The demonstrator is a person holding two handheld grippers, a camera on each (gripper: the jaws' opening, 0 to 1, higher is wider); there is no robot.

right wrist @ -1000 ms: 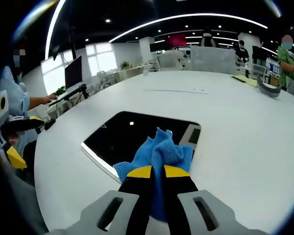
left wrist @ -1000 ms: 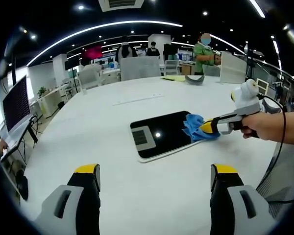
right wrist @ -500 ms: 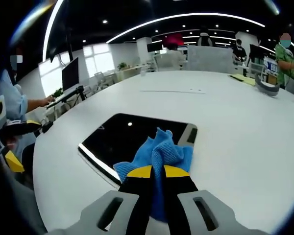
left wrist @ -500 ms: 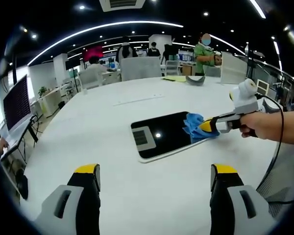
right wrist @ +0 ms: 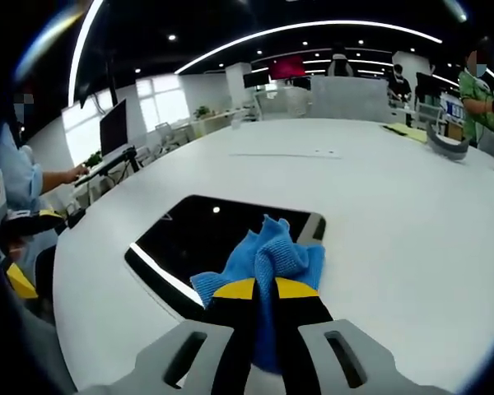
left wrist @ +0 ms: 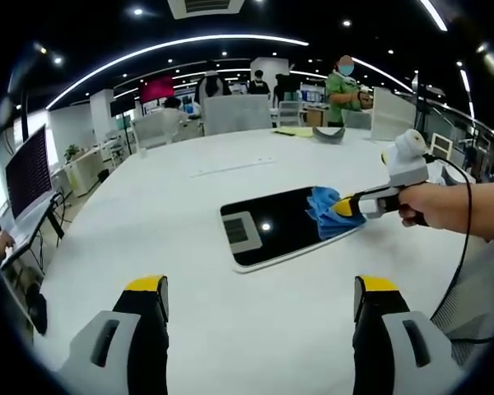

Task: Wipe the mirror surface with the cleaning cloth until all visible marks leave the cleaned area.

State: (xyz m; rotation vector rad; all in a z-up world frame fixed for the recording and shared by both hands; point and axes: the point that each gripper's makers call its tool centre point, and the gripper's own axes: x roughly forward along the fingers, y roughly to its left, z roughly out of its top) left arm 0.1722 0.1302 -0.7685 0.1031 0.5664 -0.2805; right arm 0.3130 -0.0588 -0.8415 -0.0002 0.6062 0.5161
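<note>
Right gripper view has the mirror (right wrist: 206, 243) lying flat on the white bench (right wrist: 395, 214), dark face up, so the cloth (right wrist: 267, 259) can be pressed down onto its near corner. Right gripper (right wrist: 265, 290) is clamped tight on the bunched blue cloth, reaching low and forward from the person's hand (left wrist: 440, 206). Left gripper (left wrist: 259, 288) hovers well back above the bench, jaws wide apart, holding nothing.

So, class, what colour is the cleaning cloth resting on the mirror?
Blue. The cleaning cloth shows best in the right gripper view.
</note>
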